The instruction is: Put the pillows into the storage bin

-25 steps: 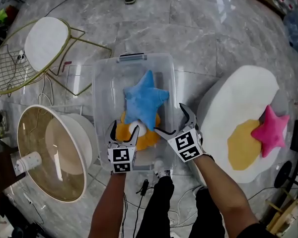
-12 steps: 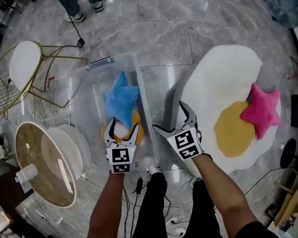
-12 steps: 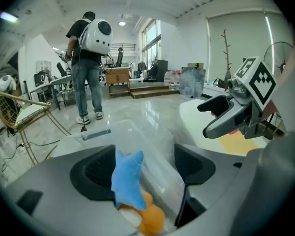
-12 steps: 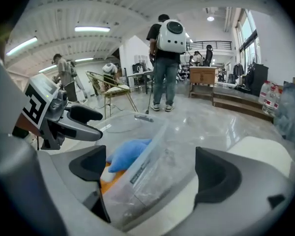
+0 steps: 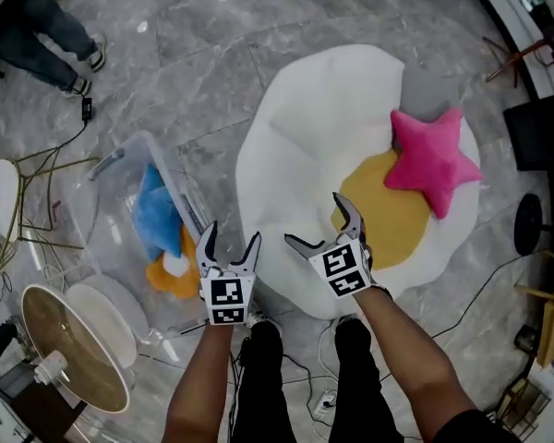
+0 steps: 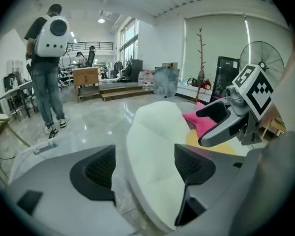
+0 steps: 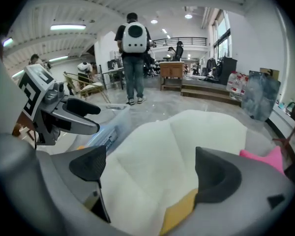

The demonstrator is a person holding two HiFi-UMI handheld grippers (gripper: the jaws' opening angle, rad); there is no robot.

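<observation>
— Left gripper (image 5: 231,238)?
— Gapes wide, grips nothing; hovers low between the storage bin (image 5: 90,212) and the white egg cushion (image 5: 305,146).
— Right gripper (image 5: 318,221)?
— Likewise spread and empty, above the cushion's near edge.
— Pillows?
— Blue star pillow (image 5: 155,218) and orange pillow (image 5: 171,275) inside the bin, touching. Pink star pillow (image 5: 431,160) out on the cushion, at the edge of its yellow patch (image 5: 392,215), well apart from both claws.

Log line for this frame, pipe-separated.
left gripper open, empty | right gripper open, empty | blue star pillow, orange pillow in storage bin | pink star pillow on egg cushion
</observation>
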